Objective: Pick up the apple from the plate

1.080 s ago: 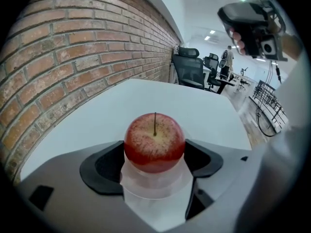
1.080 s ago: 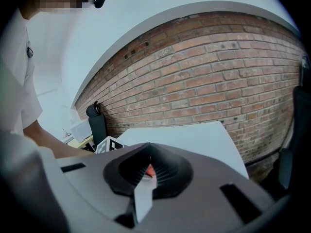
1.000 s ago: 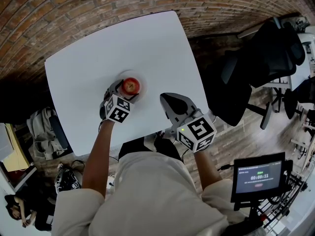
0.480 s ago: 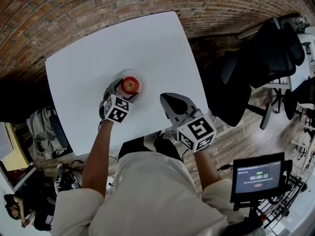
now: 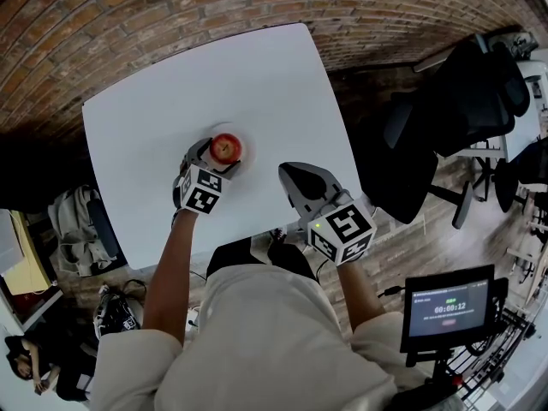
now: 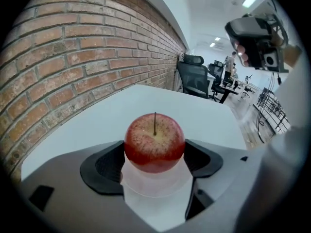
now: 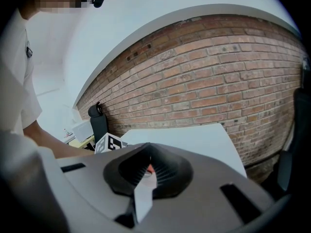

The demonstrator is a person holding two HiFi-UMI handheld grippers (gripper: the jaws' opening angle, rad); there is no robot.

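1. Apple [image 5: 226, 147], red with a pale flush and an upright stem, sits on a small white plate [image 6: 154, 184] near the middle of the white bench [image 5: 214, 75].
2. Left tongs [image 5: 216, 159] reach in from the person's side and straddle the apple. In the left gripper view the jaws are drawn in to the fruit's width, with a black pad [image 6: 104, 166] against each flank. How hard they press cannot be told.
3. The apple's underside meets the plate in that same view, so it is not raised clear of it.
4. Right tongs [image 5: 289, 171] hang over the near right part of the bench, to the right of the plate and well apart from it.
5. In the right gripper view their jaws are all but together, leaving only a thin slit, and they hold nothing. Through the slit show a sliver of white bench and a speck of red.
6. Each tool carries a marker cube: the left cube [image 5: 204, 191] lies just behind the plate, and the right cube [image 5: 341, 229] shows a small green light.
7. A brick wall [image 6: 73, 57] stands beyond the bench's far edge. Black chairs [image 5: 445, 110] stand to the right, and a lit screen [image 5: 449, 308] on a stand is at the lower right.
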